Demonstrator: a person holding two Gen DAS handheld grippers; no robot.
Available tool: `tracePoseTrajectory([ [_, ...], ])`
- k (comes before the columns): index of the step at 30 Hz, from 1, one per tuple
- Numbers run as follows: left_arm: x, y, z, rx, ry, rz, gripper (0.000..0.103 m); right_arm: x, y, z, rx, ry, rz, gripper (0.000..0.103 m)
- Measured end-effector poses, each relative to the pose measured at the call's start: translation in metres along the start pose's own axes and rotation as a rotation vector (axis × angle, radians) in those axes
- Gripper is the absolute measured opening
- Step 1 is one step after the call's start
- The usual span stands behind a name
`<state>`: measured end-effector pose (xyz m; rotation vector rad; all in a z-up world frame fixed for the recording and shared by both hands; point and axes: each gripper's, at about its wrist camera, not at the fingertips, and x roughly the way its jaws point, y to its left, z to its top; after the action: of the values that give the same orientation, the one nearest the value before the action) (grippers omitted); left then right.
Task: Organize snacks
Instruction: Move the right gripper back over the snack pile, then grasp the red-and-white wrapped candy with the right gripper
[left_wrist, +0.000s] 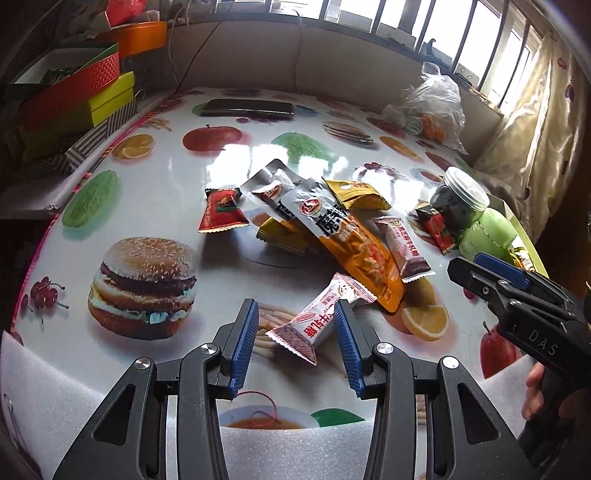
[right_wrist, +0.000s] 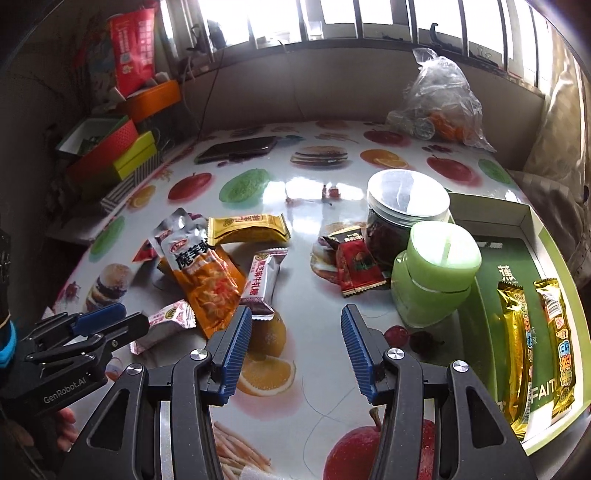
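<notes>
My left gripper (left_wrist: 295, 332) gapes around the pink candy (left_wrist: 317, 325), not yet pinching; its slick wrapper may squirt out. My right gripper (right_wrist: 295, 343) hangs open, empty

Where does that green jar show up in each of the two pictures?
Left wrist view: green jar at the far right edge, just past the right gripper.
Right wrist view: right of centre, between the dark jar and the green box.
Shared landmark: the dark jar just behind it.
</notes>
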<state>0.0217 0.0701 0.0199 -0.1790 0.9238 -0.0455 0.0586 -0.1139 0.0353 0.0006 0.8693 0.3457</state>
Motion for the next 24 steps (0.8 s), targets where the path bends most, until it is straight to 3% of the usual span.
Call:
tracePoseTrajectory([
  [11, 0.017, 0.000, 0.004, 0.043, 0.066, -0.093, 0.044, 0.041, 0.009, 0.018, -0.001, 0.082, 0.010, 0.050],
  [24, 0.028, -0.007, 0.015, 0.089, 0.074, -0.048, 0.044, 0.063, 0.011, 0.026, -0.015, 0.107, 0.002, 0.050],
])
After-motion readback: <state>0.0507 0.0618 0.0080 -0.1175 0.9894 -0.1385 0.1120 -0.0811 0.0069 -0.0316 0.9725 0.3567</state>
